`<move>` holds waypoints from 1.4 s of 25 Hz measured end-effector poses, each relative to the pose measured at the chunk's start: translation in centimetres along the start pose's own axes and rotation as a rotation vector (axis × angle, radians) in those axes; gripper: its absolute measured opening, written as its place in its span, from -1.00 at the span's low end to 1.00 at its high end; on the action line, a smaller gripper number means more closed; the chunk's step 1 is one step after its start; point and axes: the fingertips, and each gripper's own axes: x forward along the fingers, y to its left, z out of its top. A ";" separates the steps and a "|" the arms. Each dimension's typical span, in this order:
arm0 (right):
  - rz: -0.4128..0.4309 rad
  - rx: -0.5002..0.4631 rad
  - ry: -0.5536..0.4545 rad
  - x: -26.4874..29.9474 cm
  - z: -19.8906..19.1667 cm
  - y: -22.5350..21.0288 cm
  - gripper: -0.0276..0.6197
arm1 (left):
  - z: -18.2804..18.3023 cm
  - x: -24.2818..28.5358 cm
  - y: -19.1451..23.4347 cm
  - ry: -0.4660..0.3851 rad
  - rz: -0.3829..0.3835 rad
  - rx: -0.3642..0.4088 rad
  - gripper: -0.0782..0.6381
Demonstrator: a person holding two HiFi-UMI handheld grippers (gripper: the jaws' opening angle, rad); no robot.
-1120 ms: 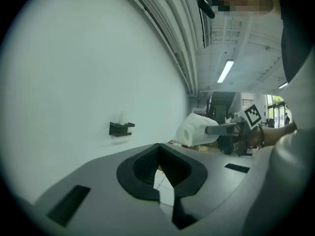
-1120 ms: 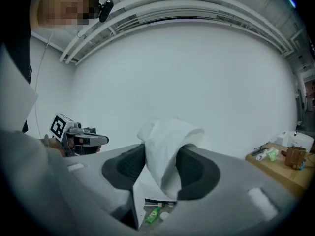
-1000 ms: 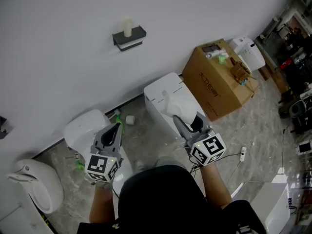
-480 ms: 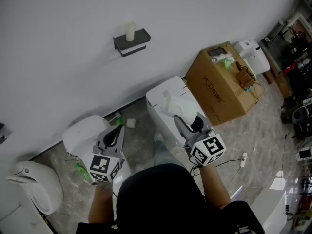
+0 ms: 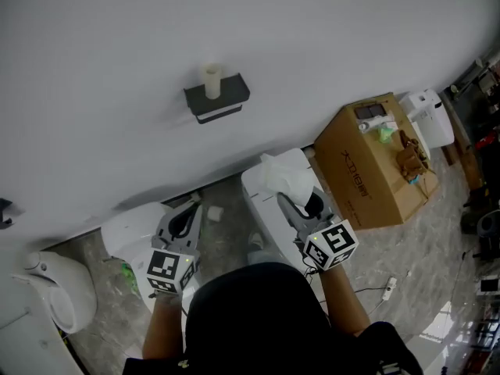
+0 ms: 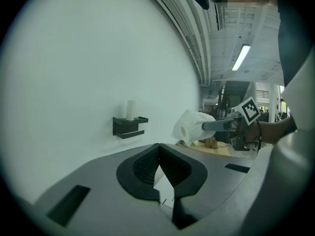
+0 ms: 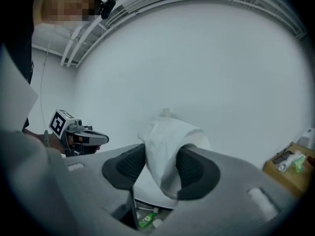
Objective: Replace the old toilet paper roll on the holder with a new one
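Note:
A black wall holder (image 5: 217,100) carries an old cardboard core (image 5: 212,81) standing upright on its top shelf. My right gripper (image 5: 299,201) is shut on a new white toilet paper roll (image 5: 283,180), whose loose sheet hangs between the pads (image 7: 170,146). In the left gripper view the holder (image 6: 129,127) and core (image 6: 130,110) lie ahead on the wall, with the roll (image 6: 193,126) to their right. My left gripper (image 5: 187,219) is shut and empty, its pads (image 6: 147,165) meeting. Both grippers are still apart from the holder.
Two white toilets (image 5: 264,198) (image 5: 129,229) stand below the grippers against the wall. A third white fixture (image 5: 55,291) sits at the left. A cardboard box (image 5: 373,166) and a white appliance (image 5: 430,116) stand to the right. Small bottles (image 7: 142,220) lie on the floor.
Both grippers have moved forward towards the wall, and the roll has travelled with the right one. The holder now appears closer. Neither gripper's jaws have changed.

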 end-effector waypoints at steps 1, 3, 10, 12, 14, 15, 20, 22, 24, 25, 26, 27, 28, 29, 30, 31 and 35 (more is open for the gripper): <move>0.016 0.001 0.001 0.6 0.2 -0.8 -0.33 | 0.3 0.9 0.2 0.003 0.013 -0.002 -0.74; 0.046 0.004 0.003 1.7 0.6 -2.4 -0.33 | 1.0 2.6 0.4 0.008 0.039 -0.005 -0.74; 0.142 0.017 0.011 4.7 1.2 -7.4 -0.33 | 2.8 7.5 0.4 0.021 0.127 -0.029 -0.74; 0.165 0.027 0.011 5.5 1.2 -8.6 -0.33 | 3.1 8.4 0.4 0.031 0.153 -0.039 -0.74; 0.178 0.039 0.006 6.1 1.2 -9.7 -0.33 | 3.3 9.2 0.4 0.043 0.173 -0.039 -0.74; 0.184 0.045 0.004 6.5 1.3 -10.3 -0.33 | 3.5 9.5 0.3 0.049 0.182 -0.036 -0.74; 0.216 0.068 -0.004 7.6 1.2 -11.6 -0.33 | 3.8 10.2 0.2 0.075 0.212 -0.002 -0.74; 0.229 0.073 -0.005 8.0 1.2 -11.6 -0.33 | 3.9 10.1 0.4 0.077 0.227 -0.005 -0.74; 0.244 0.074 -0.005 8.5 1.3 -11.4 -0.33 | 4.0 10.1 0.6 0.078 0.237 -0.006 -0.74; 0.252 0.073 -0.006 8.7 1.5 -11.2 -0.33 | 4.1 10.1 0.7 0.078 0.241 -0.006 -0.74; 0.259 0.071 -0.009 9.0 1.6 -11.0 -0.33 | 4.1 10.0 0.9 0.079 0.243 -0.005 -0.74; 0.265 0.070 -0.011 9.2 1.7 -10.8 -0.33 | 4.0 9.9 1.1 0.079 0.246 -0.006 -0.74; 0.271 0.068 -0.013 9.4 1.9 -10.6 -0.33 | 4.0 9.9 1.3 0.079 0.250 -0.006 -0.74; 0.277 0.065 -0.013 9.6 2.0 -10.4 -0.33 | 4.0 9.8 1.6 0.078 0.254 -0.007 -0.74; 0.282 0.062 -0.013 9.8 2.1 -10.2 -0.33 | 4.1 9.8 1.9 0.076 0.257 -0.007 -0.74; 0.286 0.060 -0.013 10.1 2.2 -10.0 -0.33 | 4.2 9.8 2.2 0.074 0.259 -0.005 -0.74; 0.283 0.049 -0.018 11.0 2.6 -9.3 -0.33 | 4.3 10.1 3.4 0.074 0.250 0.006 -0.74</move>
